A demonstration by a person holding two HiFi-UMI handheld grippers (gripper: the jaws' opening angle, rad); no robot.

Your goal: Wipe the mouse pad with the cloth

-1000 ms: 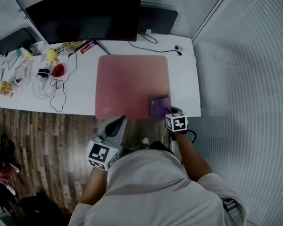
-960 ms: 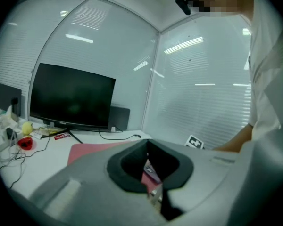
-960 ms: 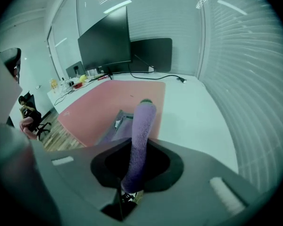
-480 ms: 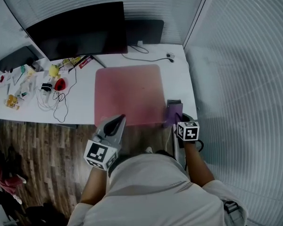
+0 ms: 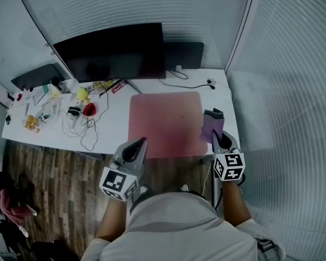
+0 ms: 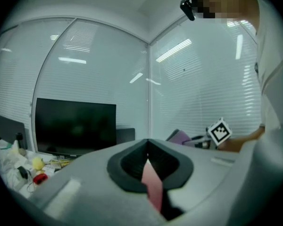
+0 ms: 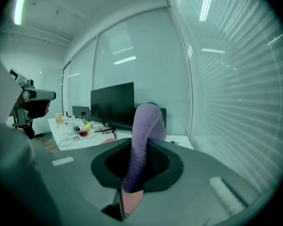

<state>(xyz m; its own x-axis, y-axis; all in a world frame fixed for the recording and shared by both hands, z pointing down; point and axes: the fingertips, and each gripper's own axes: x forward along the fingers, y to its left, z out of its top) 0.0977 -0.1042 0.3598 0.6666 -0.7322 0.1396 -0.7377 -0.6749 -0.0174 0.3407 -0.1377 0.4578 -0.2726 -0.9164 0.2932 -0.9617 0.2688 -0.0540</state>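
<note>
Slipping looks the likeliest trouble: the right tool has its jaws closed on one end of the purple cloth, and the rest stands free of them as a soft, nappy, folded strip. A hard drag could, I judge, tug it loose or bunch it into a lump that wipes little. The cloth sits at the right edge of the mouse pad; whether it touches the pad cannot be told. The pad is a large pink sheet, flat and matte, squarish with rounded corners, lying on the smooth white worktop in front of the dark monitor. Its near edge runs along the worktop's front edge. Nothing pins it, so a forceful stroke might slide it off — the left tool hangs before that edge, jaws together and holding nothing. Loose cables and small clutter lie left of the pad, within reach of a wide sweep.
</note>
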